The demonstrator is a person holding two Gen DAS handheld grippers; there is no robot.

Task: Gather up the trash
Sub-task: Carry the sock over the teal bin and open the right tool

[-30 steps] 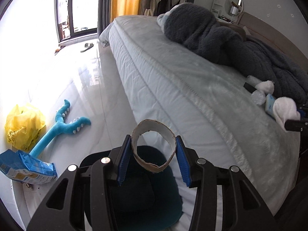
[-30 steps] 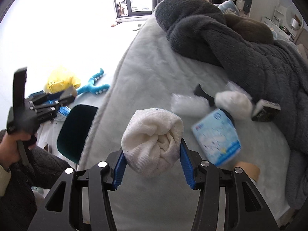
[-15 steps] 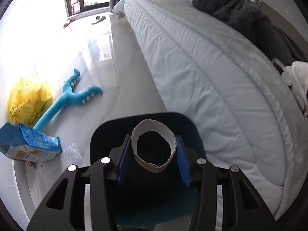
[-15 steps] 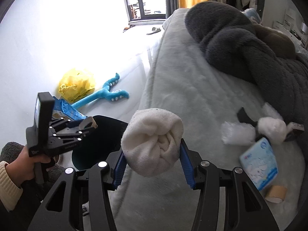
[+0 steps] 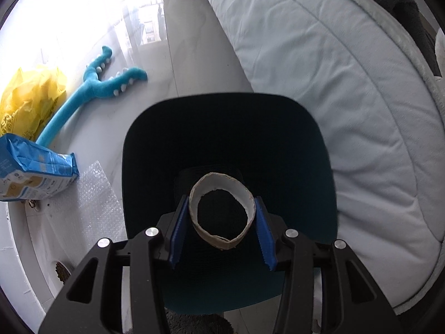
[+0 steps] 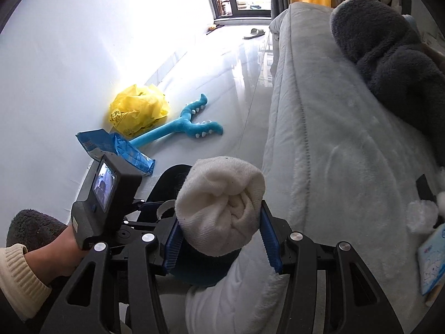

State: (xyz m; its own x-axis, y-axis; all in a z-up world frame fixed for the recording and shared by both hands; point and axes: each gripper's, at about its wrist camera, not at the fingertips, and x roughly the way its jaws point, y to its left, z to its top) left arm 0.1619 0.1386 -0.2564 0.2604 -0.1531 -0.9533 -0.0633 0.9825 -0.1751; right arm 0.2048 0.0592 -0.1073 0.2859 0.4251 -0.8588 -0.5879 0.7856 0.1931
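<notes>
A squashed cardboard ring (image 5: 222,182) is pinched between the blue pads of my left gripper (image 5: 221,222), which points steeply down into the mouth of a dark teal bin (image 5: 306,153) on the floor beside the bed. My right gripper (image 6: 219,231) is shut on a rolled white sock (image 6: 219,192) and hovers over the bed's edge, just right of the bin (image 6: 169,178). In the right wrist view a hand (image 6: 55,250) holds the left gripper (image 6: 155,211) over the bin, with the ring (image 6: 164,208) partly showing behind the sock.
On the floor left of the bin lie a blue packet (image 5: 30,169), bubble wrap (image 5: 89,194), a yellow plastic bag (image 5: 27,97) and a blue plush toy (image 5: 94,89). The bed (image 6: 333,153) carries a grey blanket (image 6: 389,64), white wadding (image 6: 422,214) and a tissue pack (image 6: 431,258).
My left gripper sank and tipped downward until the bin fills its view, the ring still held. My right gripper swung left from the bed's clutter toward the bin with the sock.
</notes>
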